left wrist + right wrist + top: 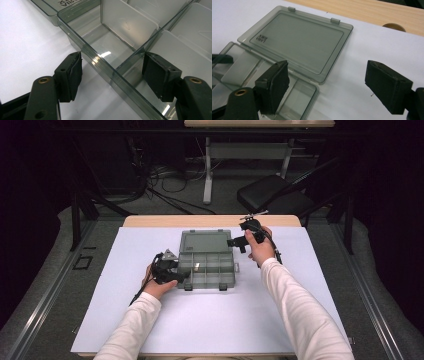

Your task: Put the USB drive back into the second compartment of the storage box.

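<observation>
A dark room with cables and a chair [272, 195] was seen behind the bench [210, 221], which was covered by a white sheet [210, 320]. The left gripper [112, 75] had its fingers [72, 75] spread open astride the side wall of a clear organiser box [206, 265], no pad pressing on it. The right gripper [327, 87] was held with fingers [274, 85] wide open and empty above the box's far right corner, beside the lid [297, 42], which lay flat open.
</observation>
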Tool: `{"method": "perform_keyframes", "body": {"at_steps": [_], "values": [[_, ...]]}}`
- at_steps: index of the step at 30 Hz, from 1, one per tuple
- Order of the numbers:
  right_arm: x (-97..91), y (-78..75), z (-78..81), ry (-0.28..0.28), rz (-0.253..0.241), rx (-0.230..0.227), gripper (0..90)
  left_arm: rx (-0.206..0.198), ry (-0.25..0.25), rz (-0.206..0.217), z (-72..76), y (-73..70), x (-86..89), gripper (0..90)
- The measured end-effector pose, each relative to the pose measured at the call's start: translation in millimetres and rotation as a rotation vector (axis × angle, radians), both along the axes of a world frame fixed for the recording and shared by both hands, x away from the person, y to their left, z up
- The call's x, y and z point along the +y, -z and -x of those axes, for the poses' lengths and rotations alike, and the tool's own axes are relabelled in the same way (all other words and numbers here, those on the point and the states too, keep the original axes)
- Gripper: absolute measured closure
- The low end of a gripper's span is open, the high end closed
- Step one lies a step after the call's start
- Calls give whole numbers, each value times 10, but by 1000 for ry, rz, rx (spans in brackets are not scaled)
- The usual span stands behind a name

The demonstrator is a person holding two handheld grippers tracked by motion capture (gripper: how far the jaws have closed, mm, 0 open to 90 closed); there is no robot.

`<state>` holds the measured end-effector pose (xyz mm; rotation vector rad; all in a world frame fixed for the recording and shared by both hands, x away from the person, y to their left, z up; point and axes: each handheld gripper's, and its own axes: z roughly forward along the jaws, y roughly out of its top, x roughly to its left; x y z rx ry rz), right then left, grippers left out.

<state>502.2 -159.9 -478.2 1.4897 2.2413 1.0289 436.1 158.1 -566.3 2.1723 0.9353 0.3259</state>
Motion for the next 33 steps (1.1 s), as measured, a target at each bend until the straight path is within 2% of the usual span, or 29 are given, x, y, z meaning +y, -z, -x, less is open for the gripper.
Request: {"method": "perform_keyframes", "body": {"at_steps": [3,7,11,16,19,22,28,33], "values": [[-27,-4,-72,32,-31,21,187,1,0,1,0,1,0,328],[-50,6,-157,56,6,40,179,1,0,3,0,1,-1,328],[-77,29,-228,90,9,45,173,0,0,1,0,1,0,328],[-64,63,-286,87,32,56,161,1,-1,2,0,1,0,328],[-43,90,-314,87,12,63,147,2,-1,3,0,1,-1,328],[-6,122,-339,90,17,85,146,1,0,2,0,1,0,329],[24,203,-391,124,-9,103,146,0,-1,2,0,1,-1,329],[80,259,-397,107,23,107,155,0,-1,3,0,2,0,328]]}}
